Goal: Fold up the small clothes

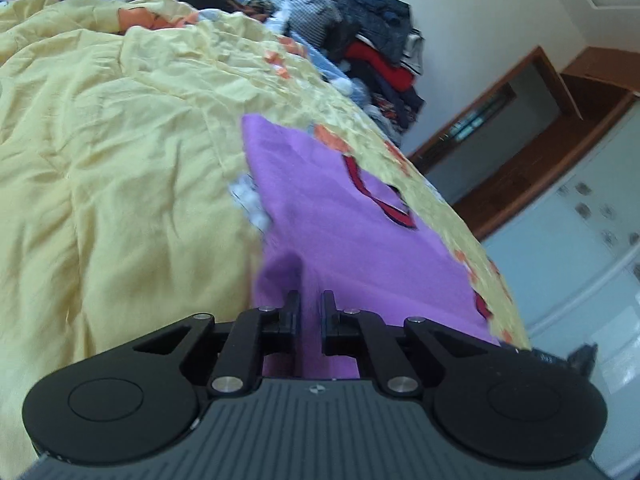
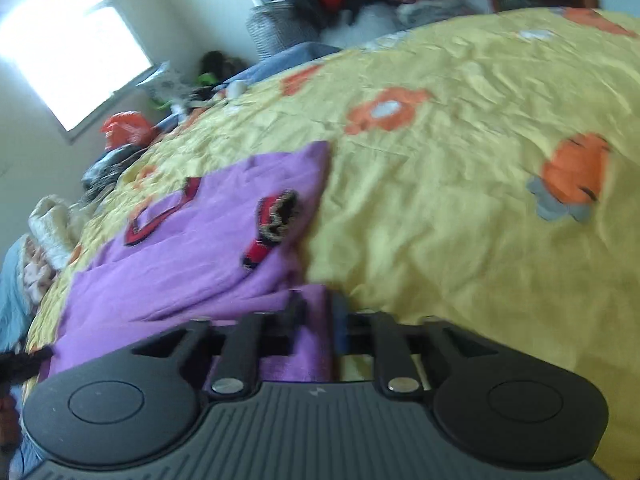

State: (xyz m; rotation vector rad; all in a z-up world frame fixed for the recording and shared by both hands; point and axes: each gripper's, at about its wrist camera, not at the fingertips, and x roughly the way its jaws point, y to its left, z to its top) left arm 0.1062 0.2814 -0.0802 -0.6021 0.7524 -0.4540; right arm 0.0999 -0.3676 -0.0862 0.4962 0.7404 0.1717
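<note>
A small purple garment (image 1: 340, 232) with red and black trim lies on the yellow bedspread (image 1: 120, 160). My left gripper (image 1: 311, 300) is shut on its near edge, with purple cloth pinched between the two fingers. In the right wrist view the same purple garment (image 2: 208, 232) lies partly folded, its red and black cuff (image 2: 276, 212) on top. My right gripper (image 2: 316, 304) is shut on a near corner of the cloth. Both views are motion-blurred.
The yellow bedspread (image 2: 460, 200) has orange flower patches. A pile of dark and red clothes (image 1: 372, 40) sits at the bed's far end, with a grey basket (image 2: 276, 28) beside it. A wooden door frame (image 1: 520, 140) and a bright window (image 2: 68, 52) are behind.
</note>
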